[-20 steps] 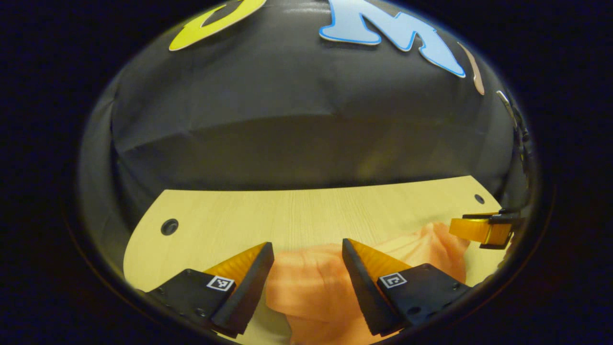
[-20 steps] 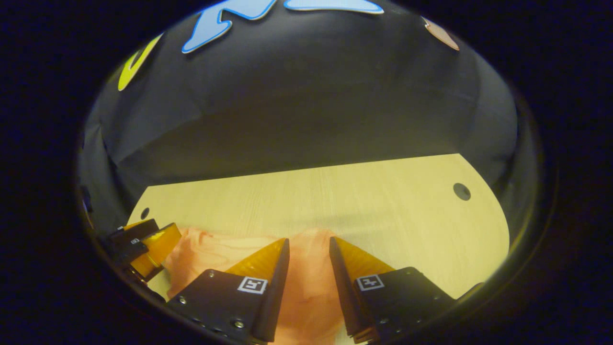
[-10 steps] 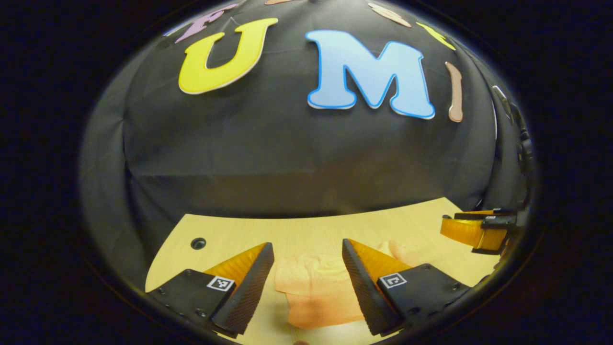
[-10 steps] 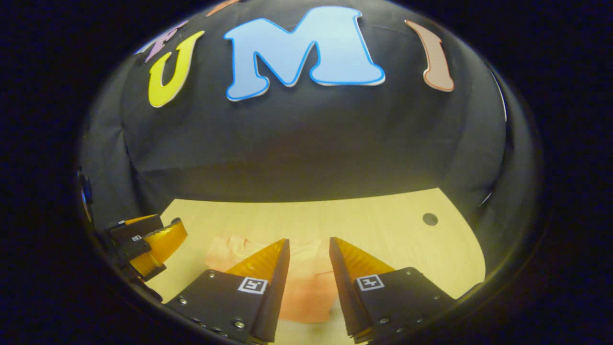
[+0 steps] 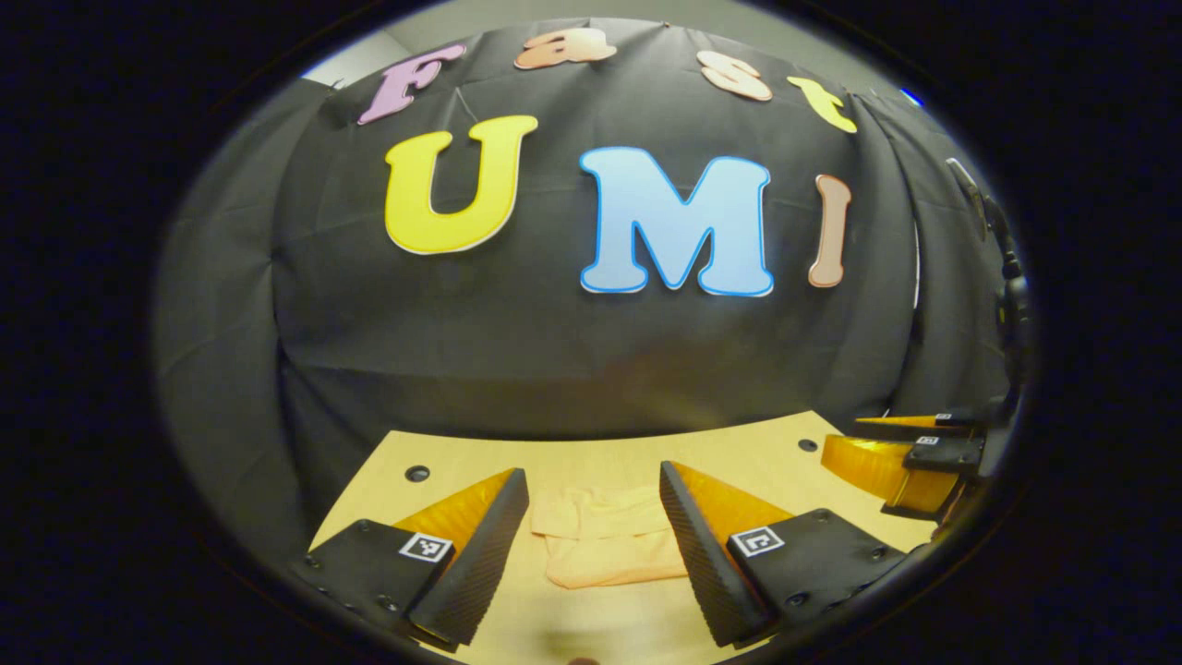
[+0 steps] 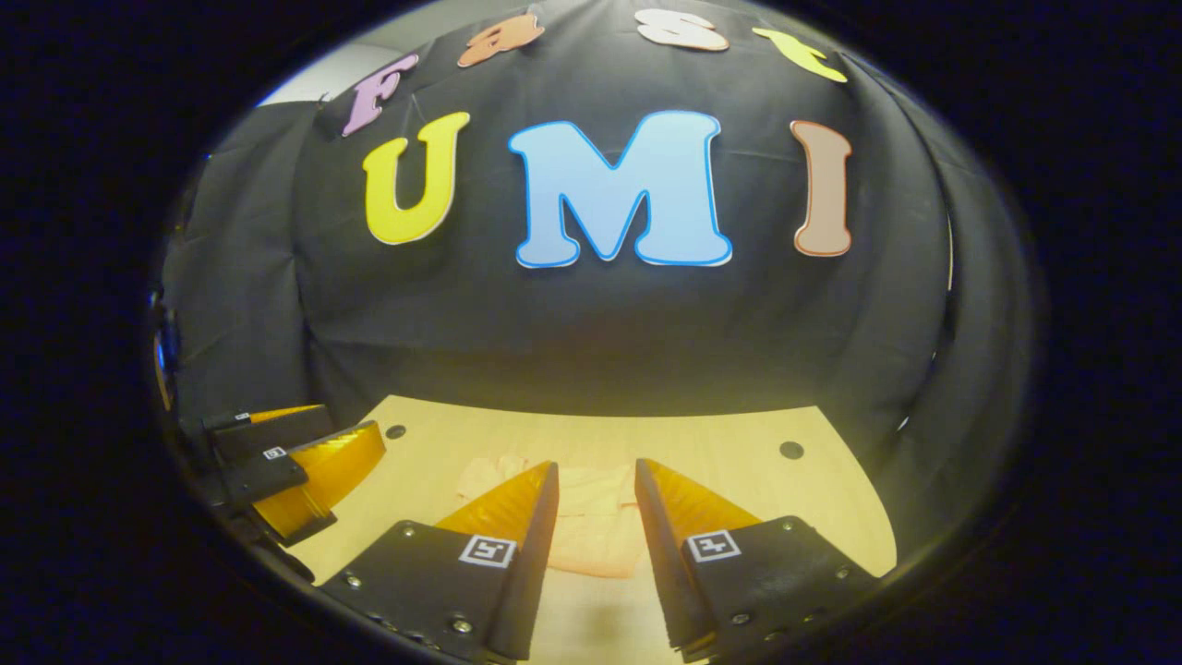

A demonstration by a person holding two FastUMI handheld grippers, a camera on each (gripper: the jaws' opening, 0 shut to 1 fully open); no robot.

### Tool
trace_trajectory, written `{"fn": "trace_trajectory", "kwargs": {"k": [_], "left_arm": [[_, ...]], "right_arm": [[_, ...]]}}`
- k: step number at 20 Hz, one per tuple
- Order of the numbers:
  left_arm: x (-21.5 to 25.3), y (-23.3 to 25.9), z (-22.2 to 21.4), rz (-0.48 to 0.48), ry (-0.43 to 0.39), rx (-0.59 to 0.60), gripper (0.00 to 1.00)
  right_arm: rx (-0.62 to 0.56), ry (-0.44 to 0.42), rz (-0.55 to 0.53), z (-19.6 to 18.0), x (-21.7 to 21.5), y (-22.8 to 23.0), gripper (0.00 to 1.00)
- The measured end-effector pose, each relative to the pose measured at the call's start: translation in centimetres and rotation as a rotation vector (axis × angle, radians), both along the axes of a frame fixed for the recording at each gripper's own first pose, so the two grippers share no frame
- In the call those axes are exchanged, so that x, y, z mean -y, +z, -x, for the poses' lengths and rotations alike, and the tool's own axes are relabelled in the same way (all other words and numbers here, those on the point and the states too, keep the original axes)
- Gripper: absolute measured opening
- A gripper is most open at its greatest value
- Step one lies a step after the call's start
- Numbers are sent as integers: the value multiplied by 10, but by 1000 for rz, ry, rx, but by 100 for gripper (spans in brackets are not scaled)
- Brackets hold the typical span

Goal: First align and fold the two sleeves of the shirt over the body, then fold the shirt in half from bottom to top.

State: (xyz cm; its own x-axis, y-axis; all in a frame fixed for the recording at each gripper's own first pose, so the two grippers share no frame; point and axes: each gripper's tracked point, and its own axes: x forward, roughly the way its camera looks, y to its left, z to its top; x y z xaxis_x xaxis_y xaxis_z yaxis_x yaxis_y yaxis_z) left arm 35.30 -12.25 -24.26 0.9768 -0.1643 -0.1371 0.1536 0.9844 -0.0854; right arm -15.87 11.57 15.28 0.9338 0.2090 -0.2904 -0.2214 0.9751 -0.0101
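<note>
The peach shirt lies folded into a small flat bundle on the pale wooden table. It sits beyond the open fingers of my left gripper, which holds nothing and stands well back from the cloth. In the right gripper view the same folded shirt lies past my right gripper, whose fingers stand apart with a narrower gap and nothing between them. The right gripper also shows at the right edge of the left gripper view. The left gripper shows at the left edge of the right gripper view.
The table's far edge meets the black cloth wall. Small round holes sit near the table's far corners. Bare tabletop surrounds the folded shirt on every side.
Both grippers have pulled back and risen away from the shirt, which now looks much smaller and farther off. The shirt lies still on the table.
</note>
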Motion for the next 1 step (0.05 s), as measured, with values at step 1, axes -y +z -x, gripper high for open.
{"fn": "trace_trajectory", "kwargs": {"k": [1], "left_arm": [[0, 1, -1, -2, 2, 11, 94]], "right_arm": [[7, 4, -9, 10, 0, 4, 53]]}}
